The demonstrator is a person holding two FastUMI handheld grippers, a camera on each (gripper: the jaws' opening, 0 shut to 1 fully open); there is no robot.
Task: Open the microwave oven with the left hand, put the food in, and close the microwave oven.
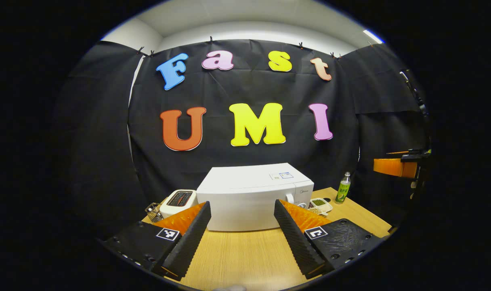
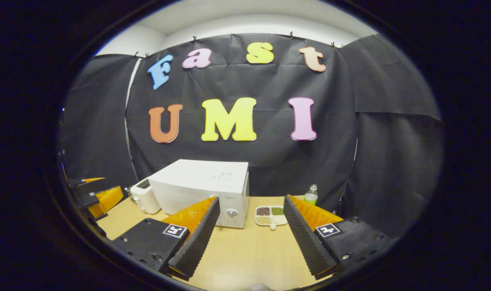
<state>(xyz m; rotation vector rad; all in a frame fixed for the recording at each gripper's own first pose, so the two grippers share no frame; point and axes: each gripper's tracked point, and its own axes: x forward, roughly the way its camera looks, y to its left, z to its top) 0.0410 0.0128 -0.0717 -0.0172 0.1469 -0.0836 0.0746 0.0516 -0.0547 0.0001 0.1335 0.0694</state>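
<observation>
In the left gripper view, your left hand-held gripper (image 1: pixel 242 226) stands wide open with nothing between its fingers, hovering over the pale wooden worktop (image 1: pixel 245 254). Straight ahead of it, well apart, sits the white box-shaped microwave oven (image 1: pixel 251 196), door shut. A round knob marks its control strip, ahead and a little right of your fingers. The door will likely swing stiffly against a latch, and the smooth white plastic may slip, so judge your hold at the door edge next to that strip; I cannot tell whether a handle is there. Beyond your left finger stands a small white toaster (image 1: pixel 180 201); beyond your right finger lies the white divided food tray (image 1: pixel 320 204), with a green-labelled plastic bottle (image 1: pixel 343 188) farther right. At the far right edge the other hand-held gripper shows.

In the right gripper view, your right hand-held gripper (image 2: pixel 251 228) also gapes wide and holds nothing. The food tray, with dark, green and pale grains in its compartments, lies directly ahead between your fingers, just right of the microwave. It looks light and rigid, but its loose contents would spill if tipped: pinch the near rim or small tab and keep it level.
</observation>
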